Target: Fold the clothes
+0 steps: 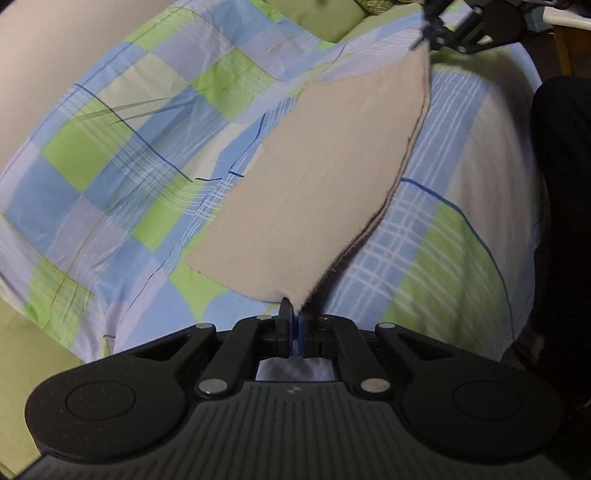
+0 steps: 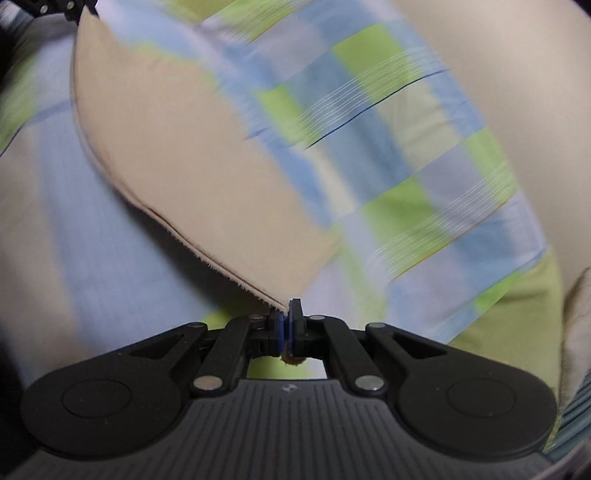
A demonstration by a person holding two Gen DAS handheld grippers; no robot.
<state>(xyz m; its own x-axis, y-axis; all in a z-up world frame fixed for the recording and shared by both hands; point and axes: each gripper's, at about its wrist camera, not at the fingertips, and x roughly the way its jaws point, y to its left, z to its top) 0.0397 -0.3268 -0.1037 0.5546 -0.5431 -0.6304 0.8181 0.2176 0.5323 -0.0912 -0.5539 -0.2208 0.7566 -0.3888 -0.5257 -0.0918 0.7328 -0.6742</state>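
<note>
A beige cloth (image 1: 325,177) hangs stretched in the air between my two grippers, above the bed. My left gripper (image 1: 294,314) is shut on one corner of it. My right gripper (image 2: 287,314) is shut on the opposite corner of the same cloth (image 2: 177,155). In the left wrist view the right gripper (image 1: 430,27) shows at the top right, at the cloth's far corner. In the right wrist view the left gripper (image 2: 79,11) shows at the top left corner. The cloth's top edge runs taut between them and the rest sags below.
A blue, green and white checked bedsheet (image 1: 129,155) covers the bed under the cloth. A beige wall (image 1: 44,66) stands behind the bed. A dark-clothed person (image 1: 565,221) is at the right edge. A wooden piece of furniture (image 1: 565,51) is at the top right.
</note>
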